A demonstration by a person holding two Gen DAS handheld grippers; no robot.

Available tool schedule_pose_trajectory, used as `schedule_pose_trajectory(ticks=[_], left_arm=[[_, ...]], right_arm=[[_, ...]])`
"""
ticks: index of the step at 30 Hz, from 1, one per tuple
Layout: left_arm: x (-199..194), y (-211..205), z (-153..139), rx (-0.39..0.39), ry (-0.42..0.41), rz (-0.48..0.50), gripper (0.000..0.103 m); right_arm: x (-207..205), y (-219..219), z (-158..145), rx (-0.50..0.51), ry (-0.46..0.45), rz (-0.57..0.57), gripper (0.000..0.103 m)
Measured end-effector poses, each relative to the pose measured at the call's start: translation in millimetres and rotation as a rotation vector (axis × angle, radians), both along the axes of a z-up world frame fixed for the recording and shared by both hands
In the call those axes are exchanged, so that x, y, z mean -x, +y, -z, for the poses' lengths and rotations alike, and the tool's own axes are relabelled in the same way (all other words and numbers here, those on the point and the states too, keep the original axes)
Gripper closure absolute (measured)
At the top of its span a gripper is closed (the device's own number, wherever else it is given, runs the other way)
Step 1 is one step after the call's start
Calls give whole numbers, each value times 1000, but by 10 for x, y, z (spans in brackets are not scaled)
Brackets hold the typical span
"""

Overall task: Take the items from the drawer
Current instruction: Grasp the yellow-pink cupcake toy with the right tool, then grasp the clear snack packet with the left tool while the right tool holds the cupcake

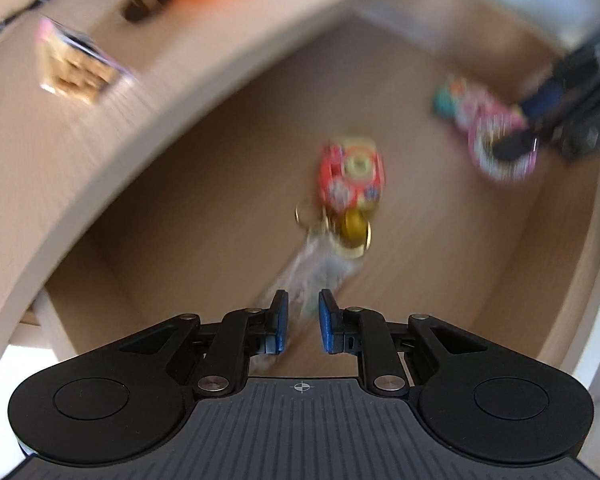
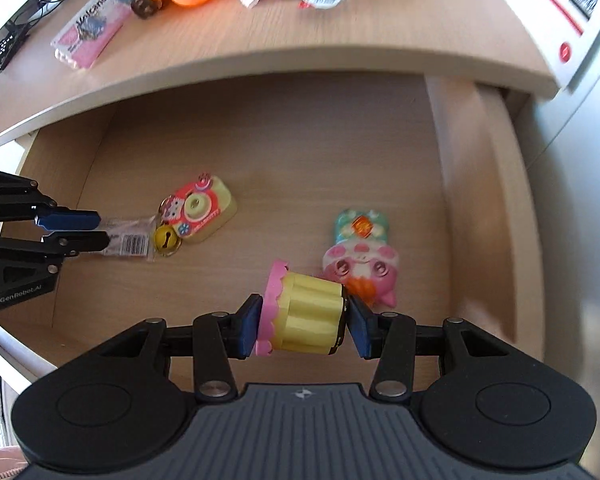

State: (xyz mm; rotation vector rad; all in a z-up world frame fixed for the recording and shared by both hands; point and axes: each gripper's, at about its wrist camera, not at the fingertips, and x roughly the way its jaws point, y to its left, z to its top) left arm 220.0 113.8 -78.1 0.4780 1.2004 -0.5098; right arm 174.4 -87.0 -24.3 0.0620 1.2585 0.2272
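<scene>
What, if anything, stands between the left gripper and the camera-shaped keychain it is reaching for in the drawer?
Nothing visible blocks it. The left gripper already has its nearly closed fingers around the clear barcode tag attached to the camera keychain, which lies flat on the drawer floor. The cupcake toy in the right gripper sits well aside.

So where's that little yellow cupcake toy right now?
In the right wrist view, the yellow cupcake toy sits clamped sideways between the right tongs over the open drawer, just in front of the pink cat-faced toy.
</scene>
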Motion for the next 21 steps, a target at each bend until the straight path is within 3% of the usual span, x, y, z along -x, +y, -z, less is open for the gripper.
schedule_pose_trajectory(ticks=[2,7,14,18,20,21], left_arm=[[1,-57,95,-37,33,29,83],[-26,-230,154,-28,39,62,82],[-260,-280,196,54,0,-92,82],[-318,-250,211,88,19,-125,82],[-303,-259,221,98,29,-118,79],[-285,-272,225,102,29,-110,70]], right_arm=[[-13,-8,33,-13,5,6,58],[-8,-87,-11,-9,11,21,58],[18,-168,-63,-7,22,36,58],[34,-201,-92,-5,29,34,58],[43,-219,-116,-6,30,35,57],[44,-219,-116,-6,30,36,57]])
